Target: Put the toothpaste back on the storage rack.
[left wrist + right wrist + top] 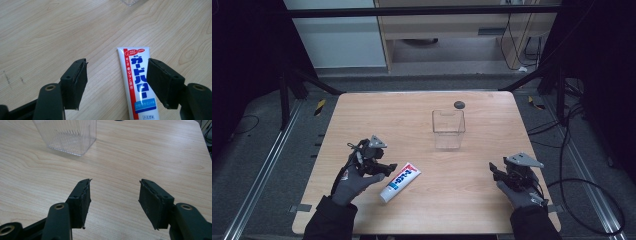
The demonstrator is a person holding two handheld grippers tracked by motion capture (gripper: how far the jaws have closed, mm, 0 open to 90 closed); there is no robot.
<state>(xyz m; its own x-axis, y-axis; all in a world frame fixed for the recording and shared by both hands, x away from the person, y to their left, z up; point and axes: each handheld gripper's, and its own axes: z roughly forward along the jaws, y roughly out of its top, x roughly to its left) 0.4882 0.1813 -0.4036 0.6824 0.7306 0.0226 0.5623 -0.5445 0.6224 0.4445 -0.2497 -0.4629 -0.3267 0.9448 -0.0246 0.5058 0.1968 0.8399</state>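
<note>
Left gripper (388,167) hovers wide open, gripping nothing, at lower left — toothpaste tube (400,181) lies just beside it, long axis slanting up-right; right gripper (493,170) half-open, empty, well apart.

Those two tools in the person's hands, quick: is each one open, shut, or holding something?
Left tool: open, holding nothing; the toothpaste tube lies on the table under its jaws.
Right tool: open, nothing between its jaws.

left gripper (384,167): jaws spread wide, nothing between the pads, near the table's front-left.
right gripper (495,171): jaws apart, empty, front-right.
</note>
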